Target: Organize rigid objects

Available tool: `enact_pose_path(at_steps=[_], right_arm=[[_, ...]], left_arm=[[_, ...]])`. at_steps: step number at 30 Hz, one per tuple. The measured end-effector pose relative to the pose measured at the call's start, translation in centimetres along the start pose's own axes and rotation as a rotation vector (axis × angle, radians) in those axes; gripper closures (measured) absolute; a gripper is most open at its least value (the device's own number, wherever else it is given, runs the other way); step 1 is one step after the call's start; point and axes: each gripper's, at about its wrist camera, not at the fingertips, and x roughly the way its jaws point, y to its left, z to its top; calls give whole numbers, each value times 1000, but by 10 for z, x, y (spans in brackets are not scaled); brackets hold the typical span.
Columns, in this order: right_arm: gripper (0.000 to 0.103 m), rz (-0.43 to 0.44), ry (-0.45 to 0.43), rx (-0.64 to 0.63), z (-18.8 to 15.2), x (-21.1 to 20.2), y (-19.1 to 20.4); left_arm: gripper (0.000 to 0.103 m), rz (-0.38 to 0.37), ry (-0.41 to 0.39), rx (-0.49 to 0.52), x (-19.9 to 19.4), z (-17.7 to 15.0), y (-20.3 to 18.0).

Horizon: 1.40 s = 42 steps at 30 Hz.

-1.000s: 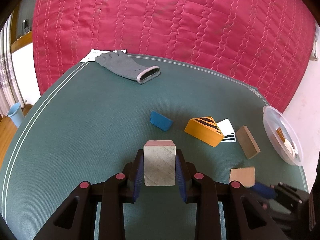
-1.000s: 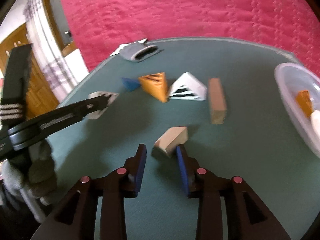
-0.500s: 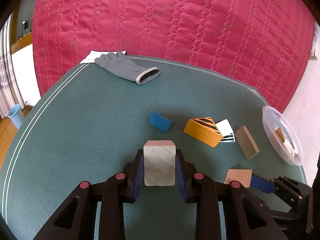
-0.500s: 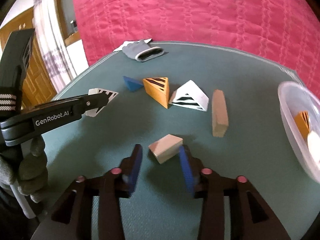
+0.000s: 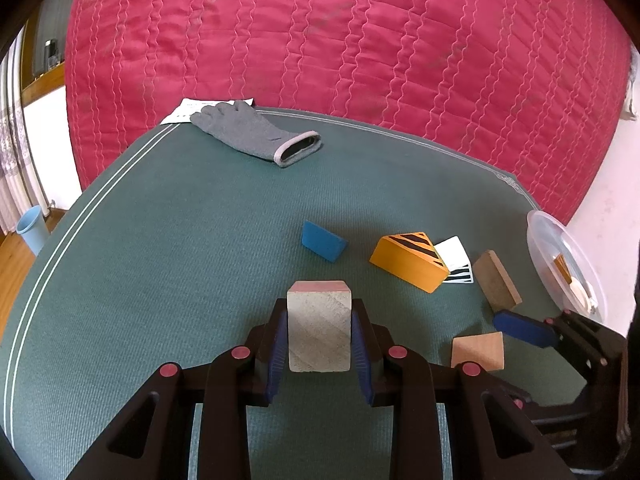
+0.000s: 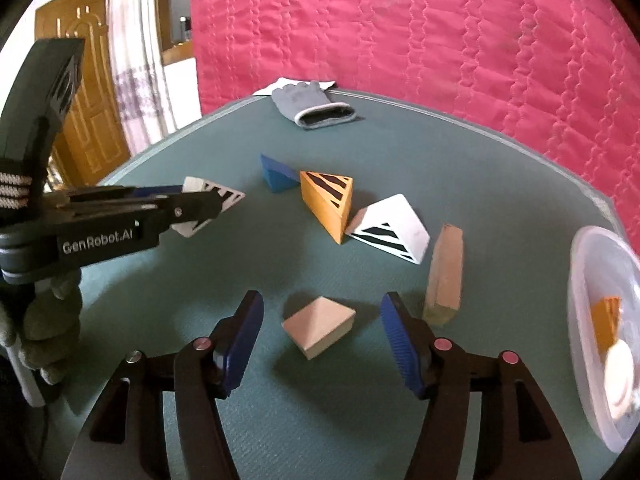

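Observation:
My left gripper (image 5: 319, 334) is shut on a white striped wedge block (image 5: 319, 326), held above the green table; from the right wrist view the same gripper (image 6: 212, 200) shows at left with the block (image 6: 208, 196) between its fingers. My right gripper (image 6: 322, 326) is open wide, its blue pads either side of a plain wooden wedge (image 6: 319, 326) lying on the cloth, not touching it. That wedge also shows in the left wrist view (image 5: 477, 351) beside the right gripper's fingertip (image 5: 520, 328).
On the table lie a blue wedge (image 6: 276, 172), an orange striped wedge (image 6: 328, 200), a white striped wedge (image 6: 388, 230) and a wooden plank block (image 6: 444, 276). A clear plastic bowl (image 6: 580, 280) holding pieces stands at right. A grey glove (image 6: 312, 104) lies far back.
My right gripper has opened wider and moved in around the plain wooden wedge. My left gripper has kept its block and barely moved.

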Motion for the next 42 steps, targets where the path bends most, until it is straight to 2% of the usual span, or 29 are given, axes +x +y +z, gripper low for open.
enact_pose_path(at_steps=[3,8,14,16,21,28,42], right_arm=[[40,60,19,3,0,4,0],[42,107,38,-20,-9,1,13],[56,8,52,-32,-11,3,21],[66,-26,52,-27,-10,4,21],[67,-69,41,-7,-11,1,21],[67,-70,-27,114,-20,-23,4],[67,-132,-121,253,-34,-64,-37]], left_arm=[[72,0,-1,0,1,0,0],[72,1,3,-2,3,0,1],[72,4,4,1,2,0,0],[72,4,2,0,2,0,0],[72,1,0,2,2,1,-1],[72,-15,-17,14,-2,0,-4],[72,18,-19,56,-2,-4,-17]])
